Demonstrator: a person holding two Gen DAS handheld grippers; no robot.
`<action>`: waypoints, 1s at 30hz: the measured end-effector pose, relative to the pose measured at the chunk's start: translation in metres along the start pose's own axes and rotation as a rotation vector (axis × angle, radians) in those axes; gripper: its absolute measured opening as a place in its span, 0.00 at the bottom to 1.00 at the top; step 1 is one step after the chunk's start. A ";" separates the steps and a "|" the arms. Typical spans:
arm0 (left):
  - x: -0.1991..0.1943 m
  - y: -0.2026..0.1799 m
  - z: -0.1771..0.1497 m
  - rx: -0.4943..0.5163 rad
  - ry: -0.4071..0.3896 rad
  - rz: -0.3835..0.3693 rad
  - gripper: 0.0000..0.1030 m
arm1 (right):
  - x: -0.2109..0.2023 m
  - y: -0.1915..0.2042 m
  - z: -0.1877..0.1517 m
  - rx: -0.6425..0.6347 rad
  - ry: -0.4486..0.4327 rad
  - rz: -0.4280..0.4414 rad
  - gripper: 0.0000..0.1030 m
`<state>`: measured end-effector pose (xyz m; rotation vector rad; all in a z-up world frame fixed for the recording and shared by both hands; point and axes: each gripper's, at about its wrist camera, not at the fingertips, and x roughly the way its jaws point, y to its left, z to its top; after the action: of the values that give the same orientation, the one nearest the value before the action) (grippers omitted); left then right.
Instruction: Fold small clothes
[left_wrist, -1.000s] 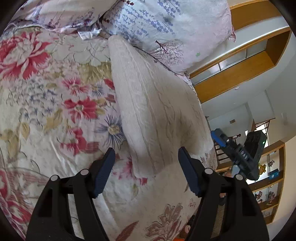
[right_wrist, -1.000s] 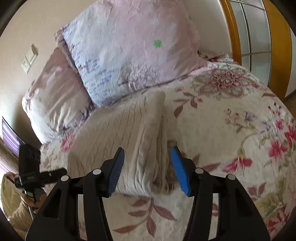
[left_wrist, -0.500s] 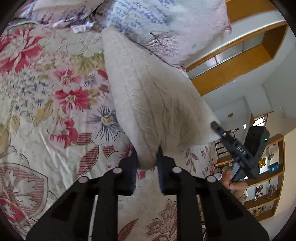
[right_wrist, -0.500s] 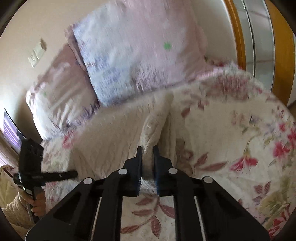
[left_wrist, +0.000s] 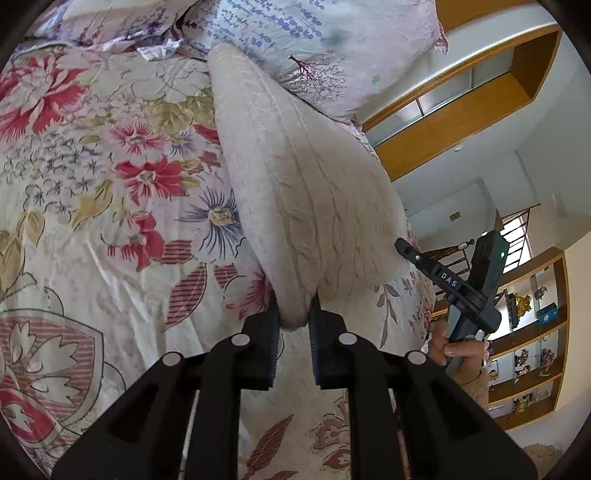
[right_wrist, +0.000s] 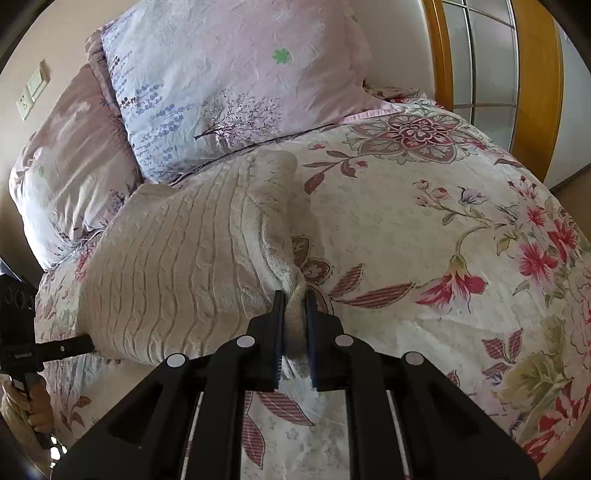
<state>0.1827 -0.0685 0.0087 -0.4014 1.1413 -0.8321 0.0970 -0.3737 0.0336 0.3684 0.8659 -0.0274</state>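
Observation:
A cream cable-knit garment (left_wrist: 295, 177) lies on the floral bedspread (left_wrist: 110, 192), running from the pillows toward me. My left gripper (left_wrist: 293, 317) is shut on its near corner. In the right wrist view the same garment (right_wrist: 177, 266) spreads to the left, and my right gripper (right_wrist: 294, 310) is shut on its other near corner, where the fabric bunches between the jaws. Each gripper shows in the other's view: the right one at the bed's edge (left_wrist: 461, 291), the left one at far left (right_wrist: 22, 350).
Two pink and lilac pillows (right_wrist: 229, 74) stand against the wall behind the garment. The floral bedspread (right_wrist: 443, 240) spreads wide to the right. A wooden-framed window (right_wrist: 480, 55) is at the back right, and shelves (left_wrist: 528, 332) stand beyond the bed.
Both grippers were open around the garment's near corners one second ago. Both have shut on the fabric and now hold it, lifting the near edge slightly.

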 end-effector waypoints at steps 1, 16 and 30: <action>-0.002 -0.001 -0.002 0.001 0.002 0.002 0.18 | 0.000 -0.001 0.002 0.005 0.010 0.011 0.11; -0.007 -0.007 0.018 -0.058 -0.037 0.045 0.57 | -0.013 -0.003 0.011 0.094 -0.067 0.080 0.11; 0.000 -0.009 0.023 -0.050 -0.031 0.055 0.61 | -0.022 0.020 0.025 0.013 -0.111 -0.017 0.37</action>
<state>0.2003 -0.0776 0.0234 -0.4208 1.1409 -0.7484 0.1052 -0.3657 0.0708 0.3677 0.7596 -0.0688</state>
